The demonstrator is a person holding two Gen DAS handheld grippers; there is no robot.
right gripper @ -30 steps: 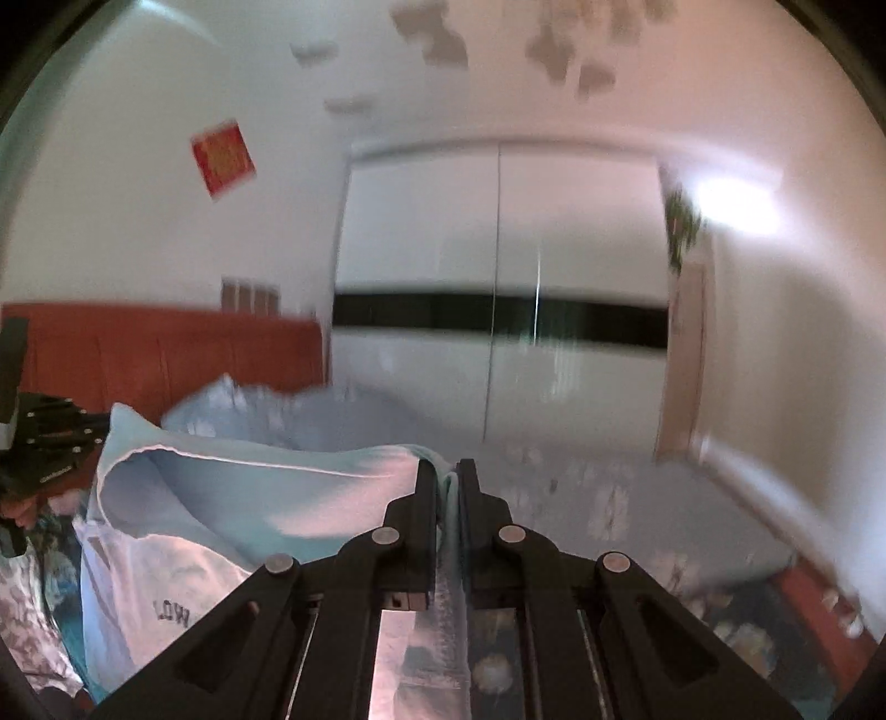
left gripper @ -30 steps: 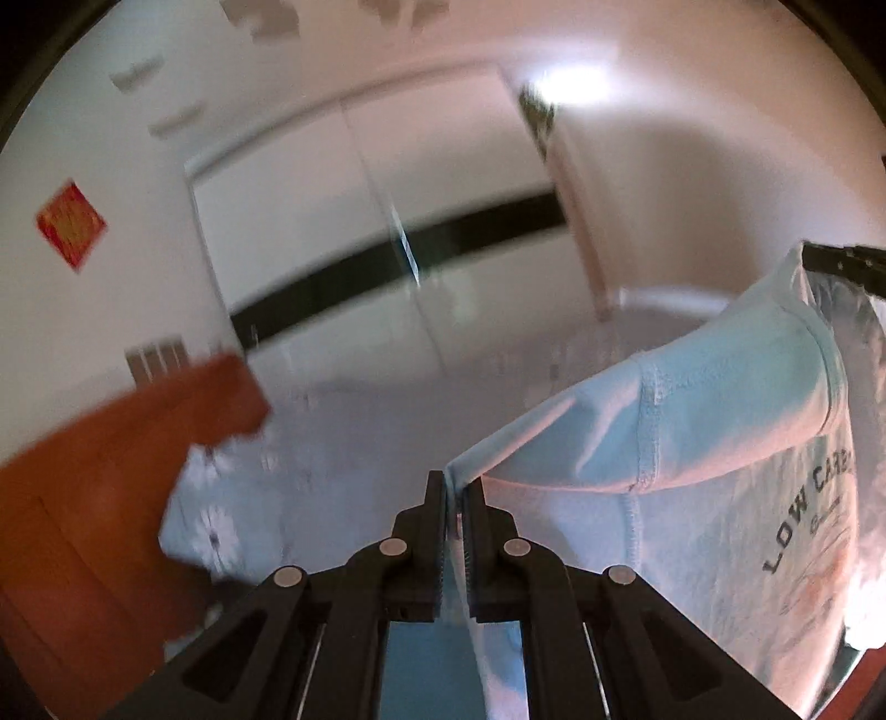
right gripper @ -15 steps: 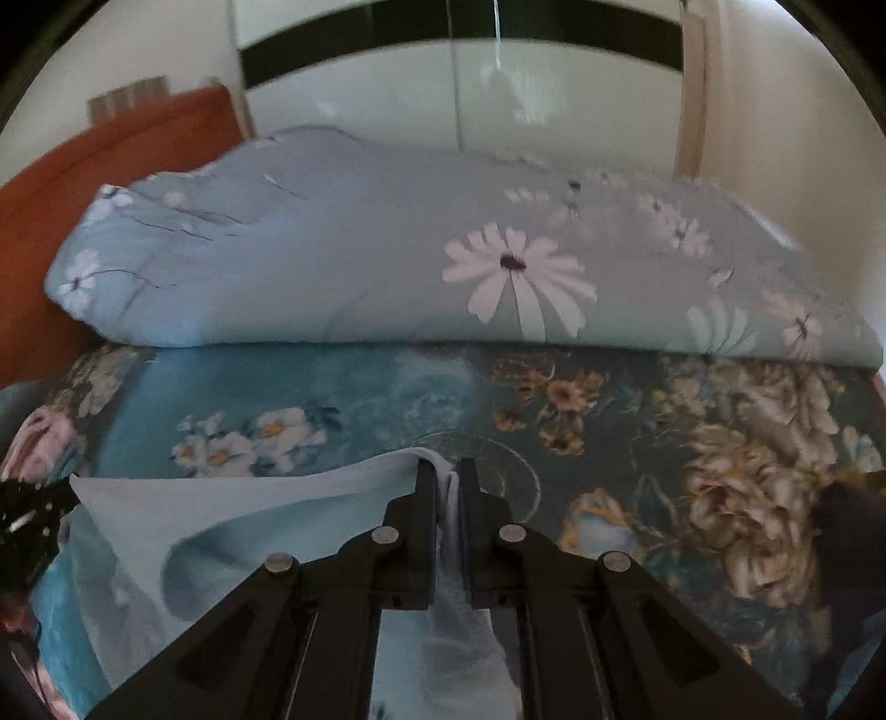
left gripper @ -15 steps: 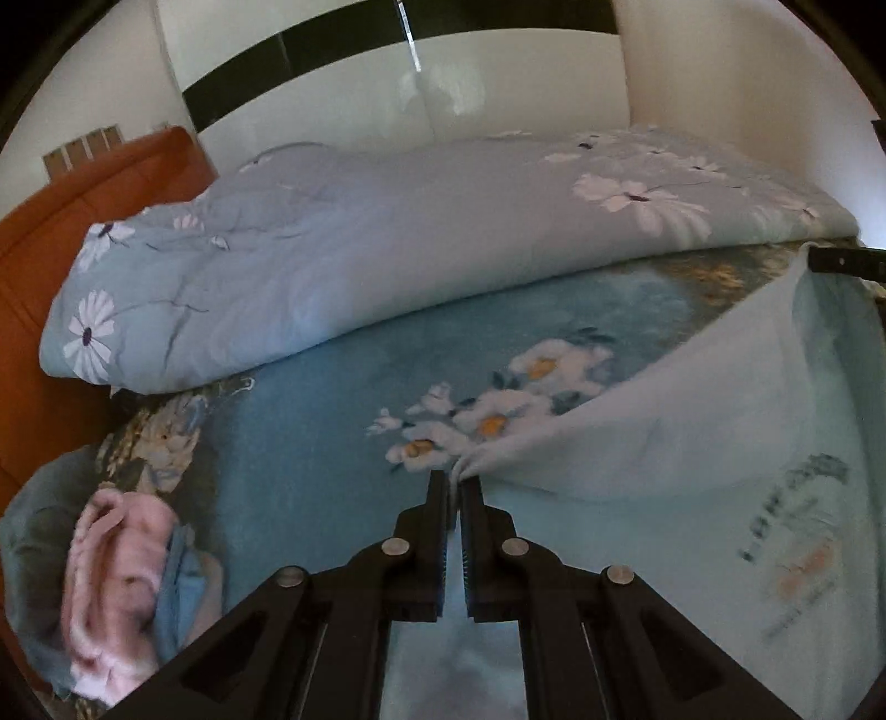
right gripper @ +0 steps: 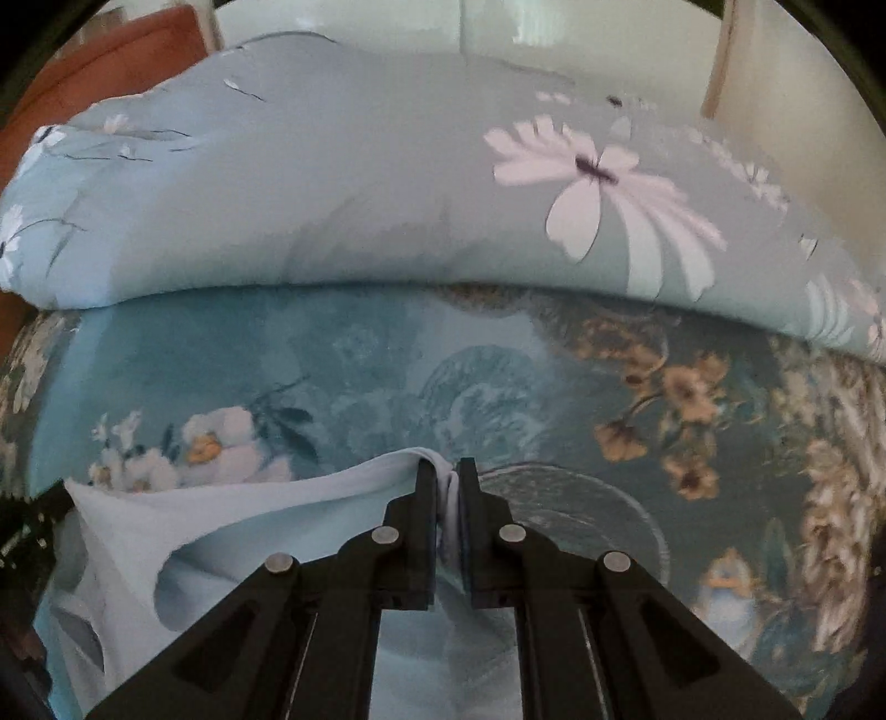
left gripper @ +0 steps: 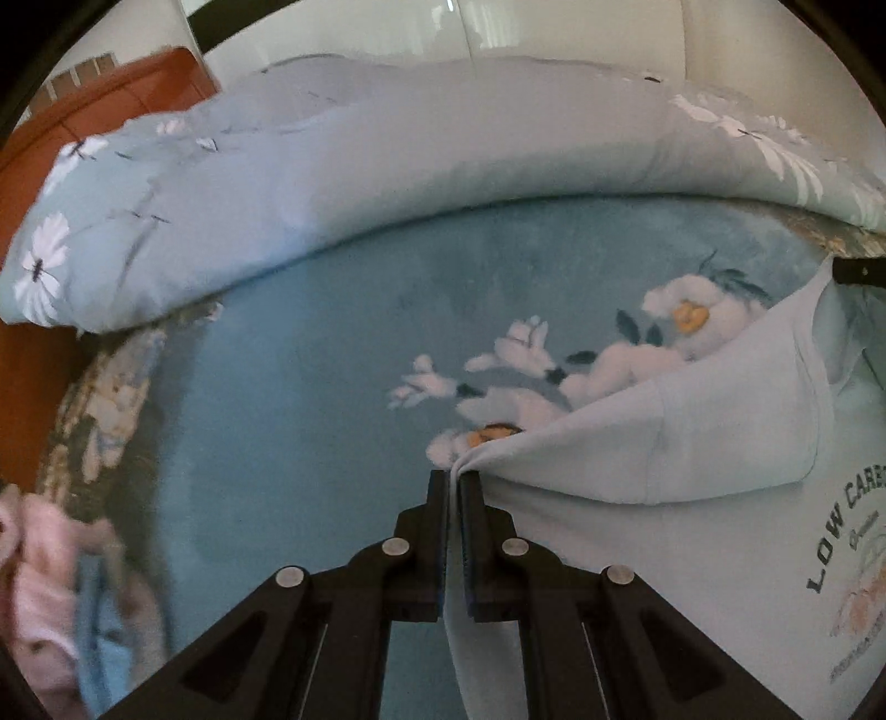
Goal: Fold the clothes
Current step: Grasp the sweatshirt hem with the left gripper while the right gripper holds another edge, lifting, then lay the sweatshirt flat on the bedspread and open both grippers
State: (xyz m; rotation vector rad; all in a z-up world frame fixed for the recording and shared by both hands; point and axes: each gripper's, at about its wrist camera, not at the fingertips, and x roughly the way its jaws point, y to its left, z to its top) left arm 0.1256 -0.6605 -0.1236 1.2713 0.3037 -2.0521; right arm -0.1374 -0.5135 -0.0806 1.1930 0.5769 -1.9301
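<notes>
Behind everything stands a white wardrobe (left gripper: 554, 27) with a dark band, at the top of both views, and an orange-brown headboard (left gripper: 111, 94) shows in the upper left of the frame. Below them lies the bed, covered by a teal floral bedsheet (left gripper: 310, 354) that fills the middle of both views. A pale blue quilt (left gripper: 387, 149) with white daisy prints is rolled in a long bundle across the upper part of the frame, and it rests on the sheet.

The left tool (left gripper: 454, 479) is at the bottom centre of the left wrist view. Its two black fingers are closed, with only a thin gap, and they grip a pinched corner of a light blue T-shirt (left gripper: 692, 443). From this corner the shirt spreads to the right and lower right of the frame. A short sleeve is folded over the body of the shirt, and dark letters reading "LOW CAR" with an orange print are at the right edge. The shirt lies partly on the sheet, over the white flowers of the pattern.

The right tool (right gripper: 446, 479) is at the bottom centre of the right wrist view. It is closed too, and it clamps a bunched piece of the same shirt between its fingers. The fabric runs from there to the lower left of the frame. In the left wrist view the tip of the right tool appears at the right edge, touching the shirt.

Some pink clothes (left gripper: 33, 598) lie in a pile at the lower left of the left wrist view, blurred.
</notes>
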